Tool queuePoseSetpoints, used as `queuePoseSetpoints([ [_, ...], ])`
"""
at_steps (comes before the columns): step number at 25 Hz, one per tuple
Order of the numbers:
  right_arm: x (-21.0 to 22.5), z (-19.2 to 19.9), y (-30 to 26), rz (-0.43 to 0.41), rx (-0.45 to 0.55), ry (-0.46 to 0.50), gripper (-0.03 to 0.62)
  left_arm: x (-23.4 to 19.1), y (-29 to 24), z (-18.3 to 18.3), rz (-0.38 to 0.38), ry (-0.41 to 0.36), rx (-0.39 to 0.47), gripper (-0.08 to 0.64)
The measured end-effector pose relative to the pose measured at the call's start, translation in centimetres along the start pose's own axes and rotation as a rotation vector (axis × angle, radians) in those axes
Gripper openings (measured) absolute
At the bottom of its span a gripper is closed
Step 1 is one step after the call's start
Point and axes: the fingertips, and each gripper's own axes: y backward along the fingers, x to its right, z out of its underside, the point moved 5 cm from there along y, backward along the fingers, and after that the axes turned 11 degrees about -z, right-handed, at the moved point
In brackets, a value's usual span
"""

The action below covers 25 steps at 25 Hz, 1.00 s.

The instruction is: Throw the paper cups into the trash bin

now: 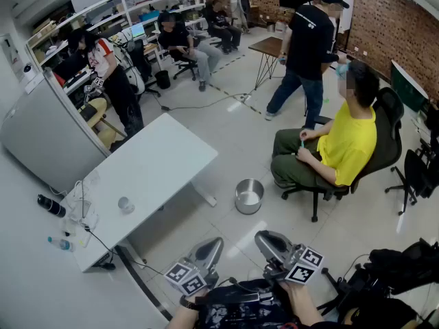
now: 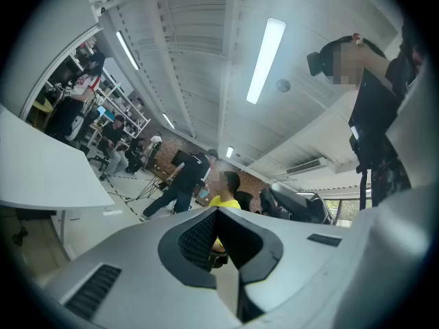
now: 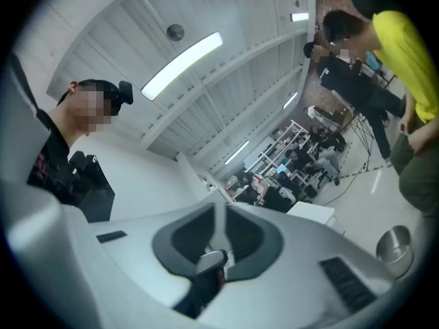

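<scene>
- Left gripper [image 1: 214, 242] sat low at our near edge, its jaws closed tip to tip on nothing.
- Just beside it but not touching, the right gripper [image 1: 265, 238] tipped slightly upward. Its jaws were drawn to a thin seam, and it was empty too.
- Ahead of both tips we had bare floor [image 1: 226, 233], open all the way to the trash bin [image 1: 248, 209]. This round metal pail stood on the floor just off the foot of the table.
- Left of the bin, the paper cup [image 1: 125, 204] sat on the white table [image 1: 164, 156], in its nearer half and inside every edge. It was well apart from both grippers.
- A black cable [image 1: 132, 258] ran along the floor under the table's near edge.
- Right of the bin, a seated person in yellow [image 1: 350, 142] on an office chair [image 1: 389, 139] closed that side, with a strip of open floor between the chair's base and the bin.
- Farther off, a person in black [image 1: 306, 43] stood mid-stride on wide open floor.
- Shelving [image 1: 137, 5] and seated people lined the far wall.
</scene>
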Motion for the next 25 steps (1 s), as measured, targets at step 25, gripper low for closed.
queuePoseSetpoints([
  [25,-2.5,12.8,-16.7,-0.139,-0.429,0.351,0.002,-11.2,21.1,-6.2,-0.449,-0.169,0.326,-0.008],
])
